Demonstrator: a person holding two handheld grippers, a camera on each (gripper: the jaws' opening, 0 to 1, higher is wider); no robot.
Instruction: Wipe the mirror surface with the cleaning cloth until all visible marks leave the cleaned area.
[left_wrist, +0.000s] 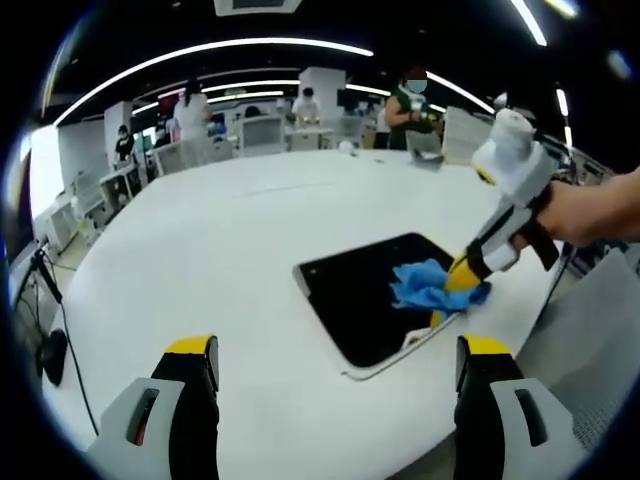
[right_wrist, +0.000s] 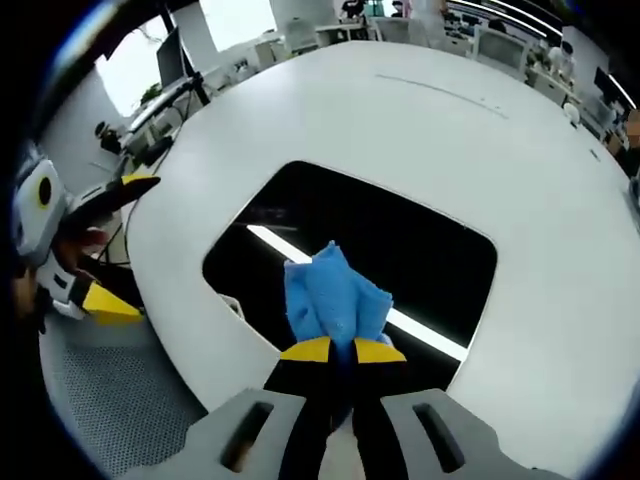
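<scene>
the right tool (right_wrist: 343, 349), jaws pinched together on the blue cloth (right_wrist: 330, 295), presses it on the dark mirror (right_wrist: 420, 255) mid-bench (right_wrist: 400, 120). no writing is readable. the left tool (left_wrist: 340, 360) hangs wide apart, holding nothing; at its 12 o'clock, people stand at desks.

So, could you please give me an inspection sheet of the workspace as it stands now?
Surface: white table, bare around the mirror.
Job's things: dark mirror lies flat near the table edge, reflecting a ceiling light; blue cloth pressed on it.
Clutter: nothing seen on the table.
Grippers: right gripper shut on the cloth; left gripper open, held over the table, holding nothing.
Cables: black cable hangs beside the table's edge.
Surroundings: desks, monitors and people stand beyond the table; ceiling strip lights.
</scene>
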